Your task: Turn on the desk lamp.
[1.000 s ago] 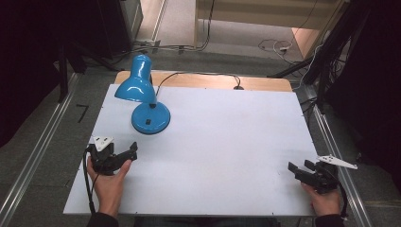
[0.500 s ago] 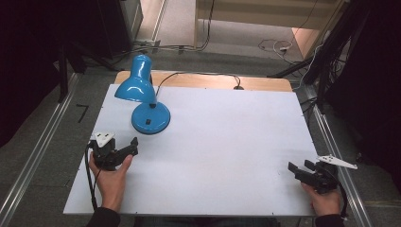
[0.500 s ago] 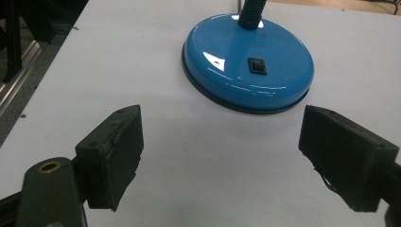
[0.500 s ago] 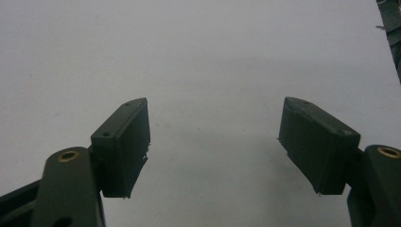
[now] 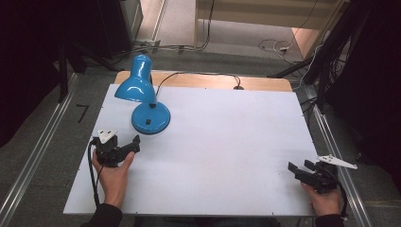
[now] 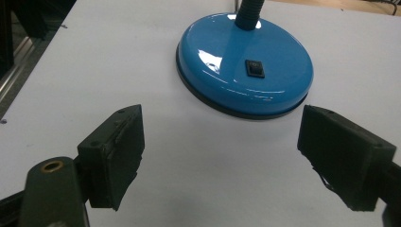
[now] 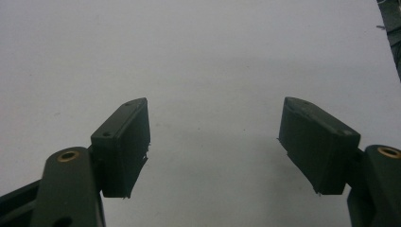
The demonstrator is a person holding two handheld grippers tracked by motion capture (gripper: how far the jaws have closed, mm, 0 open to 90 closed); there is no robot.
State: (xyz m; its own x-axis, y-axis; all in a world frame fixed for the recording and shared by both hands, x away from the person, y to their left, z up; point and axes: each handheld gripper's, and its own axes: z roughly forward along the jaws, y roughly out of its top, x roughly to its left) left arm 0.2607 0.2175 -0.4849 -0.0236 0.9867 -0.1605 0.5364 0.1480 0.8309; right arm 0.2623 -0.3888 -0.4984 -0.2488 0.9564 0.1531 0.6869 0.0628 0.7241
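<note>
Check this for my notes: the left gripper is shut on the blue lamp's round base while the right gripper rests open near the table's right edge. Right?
Not quite. In the left gripper view the left gripper is open, short of the blue lamp's base and not touching it. The right gripper rests open near the table's right edge.

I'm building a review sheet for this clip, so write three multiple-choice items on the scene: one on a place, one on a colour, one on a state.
1. Where does the lamp stand on the white table?
A. near its far left corner
B. at its middle
C. by the person's right hand

2. What colour is the lamp's round base?
A. red
B. blue
C. white

3. How do the jaws of the left gripper stand?
A. shut on the lamp's base
C. clamped on the cord
B. open, with nothing between them

Answers:
1. A, since the high view shows it by the far left corner.
2. B, since the left gripper view shows glossy blue with a black switch.
3. B, since bare table shows between them, short of the base.
</note>
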